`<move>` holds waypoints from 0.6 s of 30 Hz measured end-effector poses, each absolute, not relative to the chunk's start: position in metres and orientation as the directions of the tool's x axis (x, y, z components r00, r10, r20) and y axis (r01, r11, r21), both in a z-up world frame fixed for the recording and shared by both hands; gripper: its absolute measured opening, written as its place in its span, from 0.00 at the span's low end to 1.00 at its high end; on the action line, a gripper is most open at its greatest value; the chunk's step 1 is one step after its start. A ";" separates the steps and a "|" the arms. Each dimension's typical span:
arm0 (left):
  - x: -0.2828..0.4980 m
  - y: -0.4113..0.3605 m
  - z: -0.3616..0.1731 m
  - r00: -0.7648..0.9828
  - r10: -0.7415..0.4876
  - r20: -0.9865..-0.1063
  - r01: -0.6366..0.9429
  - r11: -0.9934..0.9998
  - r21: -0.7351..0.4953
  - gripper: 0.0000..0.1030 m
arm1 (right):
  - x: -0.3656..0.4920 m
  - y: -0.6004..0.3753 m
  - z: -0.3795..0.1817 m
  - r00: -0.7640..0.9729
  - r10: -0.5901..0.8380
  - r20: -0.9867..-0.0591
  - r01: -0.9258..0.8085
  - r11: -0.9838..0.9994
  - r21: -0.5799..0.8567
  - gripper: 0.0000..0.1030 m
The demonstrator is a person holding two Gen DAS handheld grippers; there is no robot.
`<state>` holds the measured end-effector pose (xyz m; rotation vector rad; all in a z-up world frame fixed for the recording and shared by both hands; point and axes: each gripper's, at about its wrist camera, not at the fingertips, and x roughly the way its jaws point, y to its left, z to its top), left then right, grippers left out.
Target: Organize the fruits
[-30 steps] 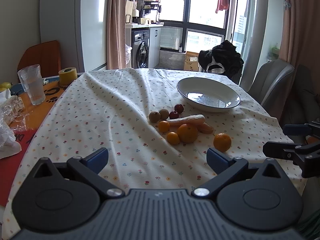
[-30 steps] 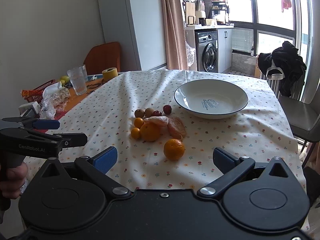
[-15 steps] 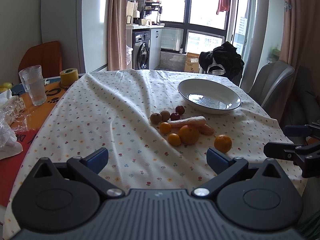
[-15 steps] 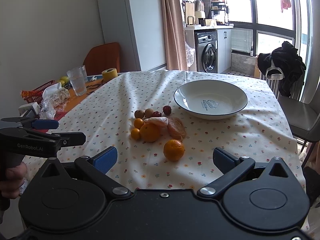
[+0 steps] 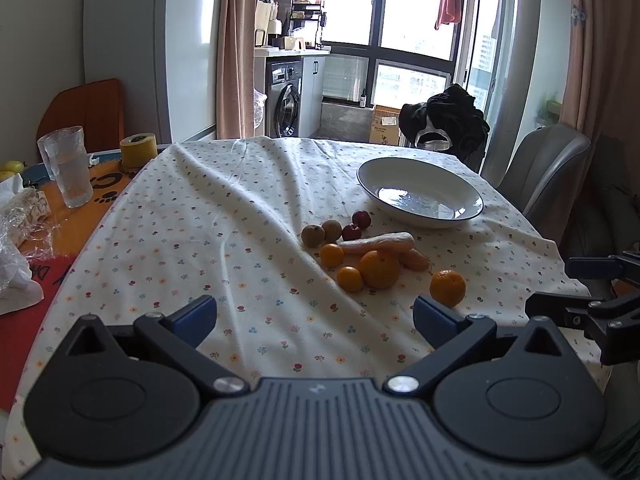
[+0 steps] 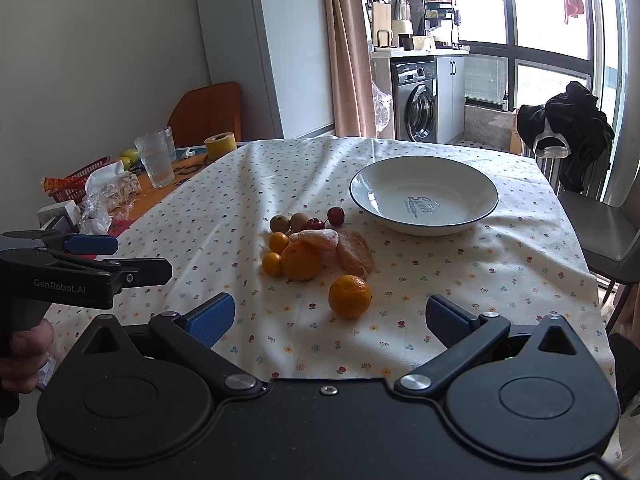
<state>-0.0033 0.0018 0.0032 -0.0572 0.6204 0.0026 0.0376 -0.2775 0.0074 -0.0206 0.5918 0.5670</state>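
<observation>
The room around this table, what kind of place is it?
Most likely the dining corner of a home flat, open to a kitchen and laundry nook. A washing machine sits under a counter, a white fridge stands beside the curtain, and the table wears a flowered cloth.

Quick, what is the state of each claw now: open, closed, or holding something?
Left claw: open, holding nothing.
Right claw: open, holding nothing.
</observation>
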 end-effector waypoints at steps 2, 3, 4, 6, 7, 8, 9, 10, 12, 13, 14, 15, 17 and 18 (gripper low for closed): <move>-0.002 0.003 0.002 0.815 -0.020 -0.580 -0.019 0.998 -0.061 1.00 | 0.037 -0.277 0.007 0.683 0.502 -0.531 -0.512 0.847 0.142 1.00; -0.001 0.003 0.002 0.815 -0.021 -0.579 -0.019 0.998 -0.063 1.00 | 0.038 -0.278 0.006 0.682 0.504 -0.531 -0.512 0.847 0.146 1.00; 0.000 0.003 0.000 0.815 -0.024 -0.579 -0.018 0.998 -0.066 1.00 | 0.039 -0.278 0.005 0.681 0.505 -0.531 -0.511 0.846 0.150 1.00; 0.002 0.004 -0.002 0.814 -0.024 -0.581 -0.019 0.997 -0.069 1.00 | 0.042 -0.278 0.002 0.678 0.507 -0.532 -0.508 0.847 0.159 1.00; 0.003 0.004 -0.002 0.814 -0.025 -0.581 -0.020 0.997 -0.070 1.00 | 0.044 -0.280 0.000 0.675 0.508 -0.534 -0.506 0.846 0.165 1.00; 0.004 0.005 -0.003 0.814 -0.027 -0.580 -0.019 0.997 -0.074 1.00 | 0.046 -0.280 -0.002 0.674 0.509 -0.535 -0.504 0.846 0.171 1.00; 0.005 0.005 -0.004 0.815 -0.028 -0.579 -0.020 0.997 -0.075 1.00 | 0.047 -0.280 -0.003 0.672 0.511 -0.536 -0.503 0.846 0.175 1.00; 0.005 0.005 -0.005 0.815 -0.028 -0.579 -0.020 0.997 -0.077 1.00 | 0.050 -0.282 -0.006 0.669 0.514 -0.536 -0.503 0.845 0.182 1.00; 0.009 0.006 -0.007 0.816 -0.034 -0.577 -0.018 0.996 -0.083 1.00 | 0.053 -0.282 -0.010 0.663 0.519 -0.540 -0.504 0.842 0.191 1.00; 0.010 0.006 -0.008 0.816 -0.036 -0.577 -0.018 0.996 -0.088 1.00 | 0.056 -0.282 -0.012 0.659 0.523 -0.540 -0.506 0.840 0.195 1.00; 0.011 0.006 -0.009 0.816 -0.039 -0.577 -0.017 0.996 -0.091 1.00 | 0.057 -0.282 -0.013 0.656 0.528 -0.540 -0.511 0.837 0.197 1.00; 0.013 0.007 -0.011 0.815 -0.044 -0.578 -0.013 0.995 -0.095 1.00 | 0.059 -0.281 -0.015 0.653 0.533 -0.538 -0.516 0.833 0.198 1.00; 0.017 0.007 -0.014 0.815 -0.047 -0.578 -0.013 0.995 -0.099 1.00 | 0.062 -0.280 -0.018 0.651 0.537 -0.537 -0.523 0.829 0.195 1.00; 0.018 0.007 -0.015 0.815 -0.047 -0.578 -0.014 0.995 -0.100 1.00 | 0.064 -0.279 -0.020 0.652 0.536 -0.536 -0.524 0.829 0.192 1.00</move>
